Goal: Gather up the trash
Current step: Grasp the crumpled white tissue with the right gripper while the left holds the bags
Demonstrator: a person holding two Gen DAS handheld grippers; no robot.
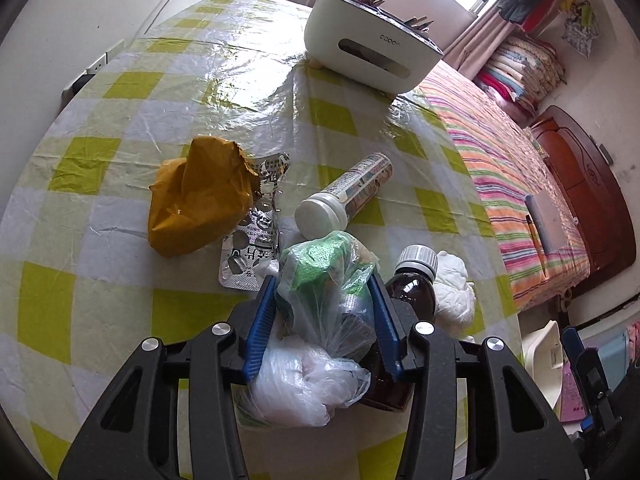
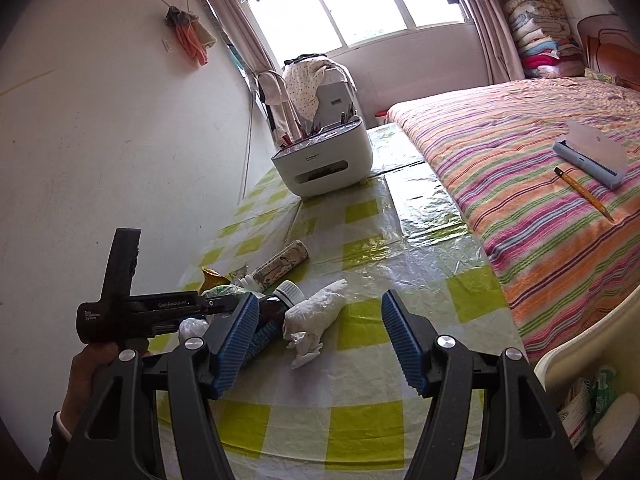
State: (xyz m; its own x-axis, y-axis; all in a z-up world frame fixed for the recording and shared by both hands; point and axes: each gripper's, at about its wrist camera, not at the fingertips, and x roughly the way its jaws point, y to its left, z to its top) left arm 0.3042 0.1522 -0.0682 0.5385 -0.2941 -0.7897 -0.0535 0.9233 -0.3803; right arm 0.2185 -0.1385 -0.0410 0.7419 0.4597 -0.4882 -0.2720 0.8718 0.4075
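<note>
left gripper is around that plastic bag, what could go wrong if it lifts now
1. The left gripper brackets the clear plastic bag with the brown bottle right against its finger; lifting could topple the bottle.
2. The bag is thin and loose, so it might slip out or spill its green contents.
3. The blister pack lies close and could get dragged.

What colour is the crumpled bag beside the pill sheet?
Mustard yellow crumpled bag, clearest in the left wrist view.
</note>
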